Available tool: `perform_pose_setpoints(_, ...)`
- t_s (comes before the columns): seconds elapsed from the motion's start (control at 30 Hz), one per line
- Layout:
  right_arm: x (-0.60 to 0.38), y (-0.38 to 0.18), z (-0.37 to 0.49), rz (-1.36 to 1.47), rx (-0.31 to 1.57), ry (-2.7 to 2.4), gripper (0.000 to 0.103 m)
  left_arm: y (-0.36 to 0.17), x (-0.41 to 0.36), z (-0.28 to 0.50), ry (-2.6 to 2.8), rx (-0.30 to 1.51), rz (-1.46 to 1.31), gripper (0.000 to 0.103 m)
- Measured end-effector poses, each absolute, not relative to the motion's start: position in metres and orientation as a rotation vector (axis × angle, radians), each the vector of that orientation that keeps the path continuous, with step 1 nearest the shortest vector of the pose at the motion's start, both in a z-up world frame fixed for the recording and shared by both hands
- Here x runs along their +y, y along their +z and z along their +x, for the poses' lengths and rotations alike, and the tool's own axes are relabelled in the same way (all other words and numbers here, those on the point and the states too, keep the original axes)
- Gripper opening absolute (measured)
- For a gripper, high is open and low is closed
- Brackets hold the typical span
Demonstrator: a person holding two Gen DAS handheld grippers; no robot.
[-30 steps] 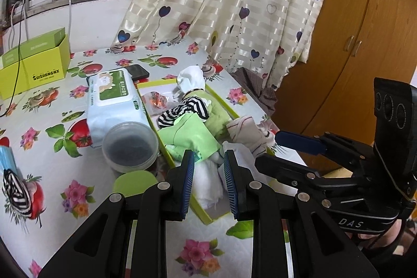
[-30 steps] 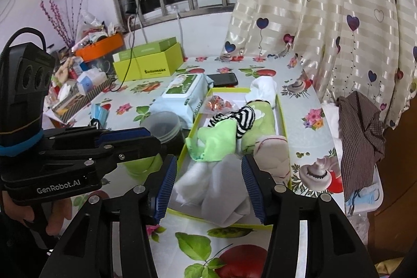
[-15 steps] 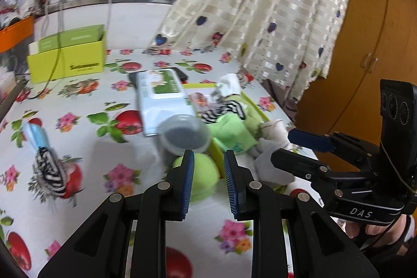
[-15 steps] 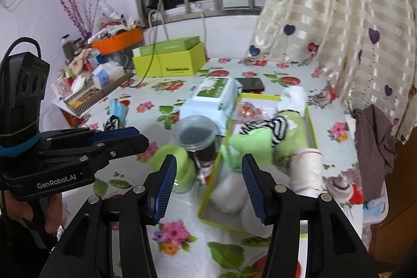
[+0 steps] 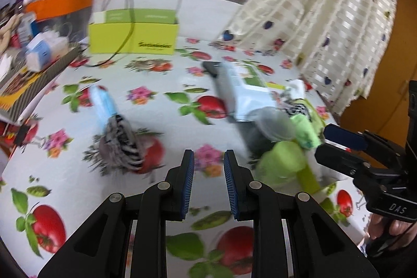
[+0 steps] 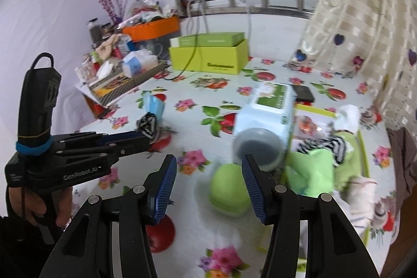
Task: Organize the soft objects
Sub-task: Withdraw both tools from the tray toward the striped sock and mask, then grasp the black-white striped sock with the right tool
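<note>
A black-and-white striped sock (image 5: 121, 147) lies loose on the flowered tablecloth, beside a blue face mask (image 5: 103, 103); both show in the right wrist view, sock (image 6: 148, 124) and mask (image 6: 153, 103). A yellow-green tray (image 6: 363, 147) at the right holds green, striped and white soft items (image 6: 320, 166). My left gripper (image 5: 208, 181) is open by a narrow gap and empty, right of the sock. My right gripper (image 6: 208, 181) is open wide and empty, above the table near a green lid (image 6: 229, 194).
A wipes pack (image 5: 245, 93), a clear round container (image 6: 256, 149), a dark phone (image 6: 302, 93) and a yellow-green box (image 5: 134, 33) stand on the table. Clutter and an orange bin (image 6: 152, 28) line the far left. A curtain (image 5: 325, 17) hangs at the right.
Both grippers have swung left, away from the tray and toward the loose striped sock and mask. The views are motion-blurred. Neither jaw opening has changed.
</note>
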State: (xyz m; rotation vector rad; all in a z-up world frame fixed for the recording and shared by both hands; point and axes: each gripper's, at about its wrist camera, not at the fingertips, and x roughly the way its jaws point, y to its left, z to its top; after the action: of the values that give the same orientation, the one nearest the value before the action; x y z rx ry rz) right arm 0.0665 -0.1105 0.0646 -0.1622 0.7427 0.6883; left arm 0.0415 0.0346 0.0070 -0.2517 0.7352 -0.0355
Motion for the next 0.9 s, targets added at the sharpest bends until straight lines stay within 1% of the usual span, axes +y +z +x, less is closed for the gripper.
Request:
perform_pose_setpoints(0.33, -0.045, 0.048, 0.072, -0.211, 0.791, 0.823, 0.052, -0.011, 0.098, 0.026, 0.105, 0.75, -0.327, 0.024)
perform_pose_setpoints(0.5, -0.011, 0.033, 0.083, -0.206, 0.846, 0.885, 0.052, -0.014, 0.12, 0.023, 0.136, 0.744, -0.352, 0.024)
perform_pose_setpoints(0.63, 0.015, 0.02, 0.095, -0.199, 0.889, 0.917, 0.056, -0.018, 0.135, 0.023, 0.151, 0.747, -0.366, 0.024)
perform_pose_setpoints(0.9, 0.061, -0.009, 0.12, -0.2, 0.969, 0.918, 0.057, -0.026, 0.162, 0.028, 0.175, 0.753, -0.404, 0.024)
